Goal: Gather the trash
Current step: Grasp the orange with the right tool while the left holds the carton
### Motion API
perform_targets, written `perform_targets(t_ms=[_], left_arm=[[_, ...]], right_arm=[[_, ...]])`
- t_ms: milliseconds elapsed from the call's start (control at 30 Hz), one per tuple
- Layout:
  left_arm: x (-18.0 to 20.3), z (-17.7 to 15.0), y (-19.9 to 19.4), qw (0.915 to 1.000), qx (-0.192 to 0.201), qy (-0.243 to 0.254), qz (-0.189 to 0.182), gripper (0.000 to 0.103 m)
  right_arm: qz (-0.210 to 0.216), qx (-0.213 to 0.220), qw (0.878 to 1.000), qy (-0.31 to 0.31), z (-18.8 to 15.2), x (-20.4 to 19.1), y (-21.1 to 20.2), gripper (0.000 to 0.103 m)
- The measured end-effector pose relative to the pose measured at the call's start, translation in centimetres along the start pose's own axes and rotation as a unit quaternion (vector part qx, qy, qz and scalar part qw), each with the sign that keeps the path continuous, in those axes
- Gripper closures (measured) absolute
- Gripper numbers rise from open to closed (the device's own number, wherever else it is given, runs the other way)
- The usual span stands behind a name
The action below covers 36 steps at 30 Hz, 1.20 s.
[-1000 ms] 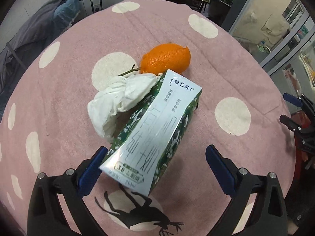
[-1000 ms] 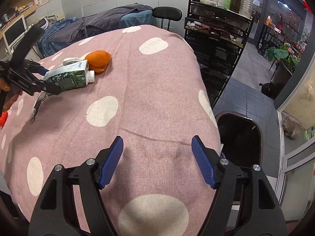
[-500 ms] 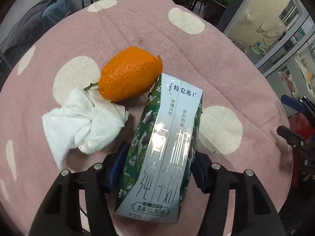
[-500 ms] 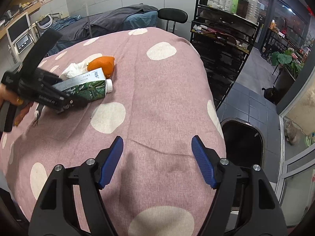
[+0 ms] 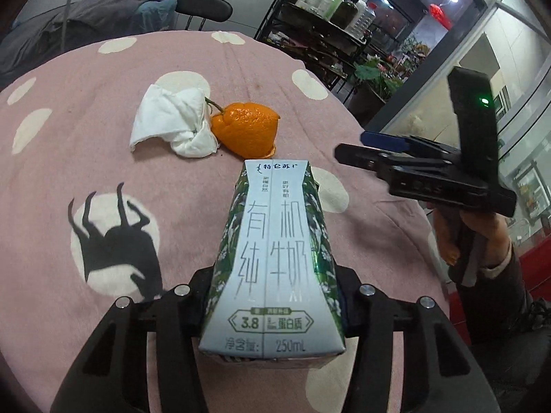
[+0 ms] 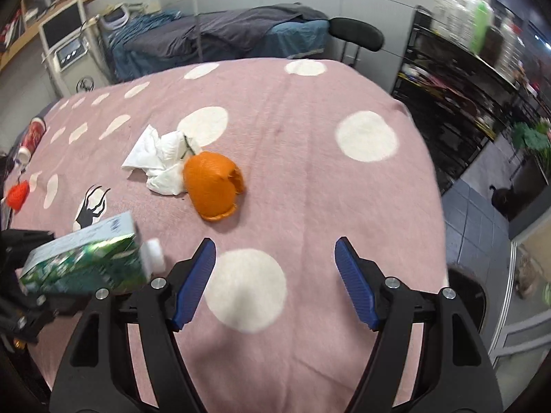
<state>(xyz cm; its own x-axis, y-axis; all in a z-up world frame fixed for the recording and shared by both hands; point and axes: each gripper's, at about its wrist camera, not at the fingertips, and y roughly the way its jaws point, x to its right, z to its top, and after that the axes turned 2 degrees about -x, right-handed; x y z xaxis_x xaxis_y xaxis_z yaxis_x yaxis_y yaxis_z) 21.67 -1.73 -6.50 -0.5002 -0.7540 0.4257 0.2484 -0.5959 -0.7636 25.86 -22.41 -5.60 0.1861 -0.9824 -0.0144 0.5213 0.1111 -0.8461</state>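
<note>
Your left gripper [image 5: 272, 296] is clenched on the milk carton [image 5: 272, 258] at lower centre of the left wrist view. Your right gripper [image 6: 275, 282] fingers stand released above the table [image 6: 310, 189]. Orange peel [image 6: 213, 189] touches the crumpled tissue [image 6: 162, 161] mid-frame.

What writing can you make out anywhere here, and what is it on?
All on the milk carton clamped in the left gripper:
"有机纯牛奶"
"3.8"
"蛋白质"
"净含量: 250mL"
The top logo and the small print beneath it are too small to read.
The red can is too blurred to read.
</note>
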Motion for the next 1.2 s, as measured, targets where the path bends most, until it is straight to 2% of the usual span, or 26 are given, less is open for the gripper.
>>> perform_targets(t_ms=[100, 267, 400, 467, 533, 567, 667, 833, 1033, 1200], left_arm=[[0.0, -1.6, -1.2, 0.9997, 0.020, -0.012, 0.003, 0.053], [-1.3, -3.5, -2.7, 0.9978, 0.048, -0.044, 0.010, 0.053], [-2.1, -4.8, -3.4, 0.9952, 0.072, -0.065, 0.017, 0.053], [-2.1, -4.7, -3.4, 0.9943, 0.078, -0.066, 0.029, 0.053], [-1.8, -4.6, -3.1, 0.9938, 0.082, -0.064, 0.039, 0.053], [-1.7, -4.5, -3.0, 0.9936, 0.084, -0.064, 0.041, 0.053], [-1.5, -4.7, -2.9, 0.9928, 0.088, -0.072, 0.036, 0.053], [-0.4, -4.6, -2.7, 0.9923, 0.099, -0.070, 0.025, 0.053], [2.4, -4.2, -1.9, 0.9935, 0.101, -0.051, -0.003, 0.053], [5.4, -3.3, -0.3, 0.9947, 0.089, -0.032, -0.041, 0.053]], right_arm=[[0.012, -0.015, 0.999, -0.034, 1.5, -2.1, 1.7, 0.032], [-0.005, -0.035, 0.996, -0.080, 4.1, -4.6, 4.9, 0.031], [-0.012, -0.057, 0.994, -0.097, 4.8, -5.5, 7.3, 0.032], [-0.003, -0.062, 0.994, -0.094, 4.7, -5.4, 7.7, 0.054], [0.017, -0.063, 0.994, -0.082, 4.5, -5.1, 7.5, 0.060], [0.021, -0.061, 0.995, -0.078, 4.4, -5.0, 7.2, 0.065], [0.040, -0.056, 0.996, -0.060, 3.7, -4.2, 6.3, 0.071], [0.044, -0.026, 0.998, -0.022, 1.6, -1.9, 3.3, 0.073], [0.027, 0.023, 0.998, 0.043, -1.7, 2.4, -2.1, 0.072], [-0.021, 0.063, 0.992, 0.112, -5.7, 8.6, -7.1, 0.072]])
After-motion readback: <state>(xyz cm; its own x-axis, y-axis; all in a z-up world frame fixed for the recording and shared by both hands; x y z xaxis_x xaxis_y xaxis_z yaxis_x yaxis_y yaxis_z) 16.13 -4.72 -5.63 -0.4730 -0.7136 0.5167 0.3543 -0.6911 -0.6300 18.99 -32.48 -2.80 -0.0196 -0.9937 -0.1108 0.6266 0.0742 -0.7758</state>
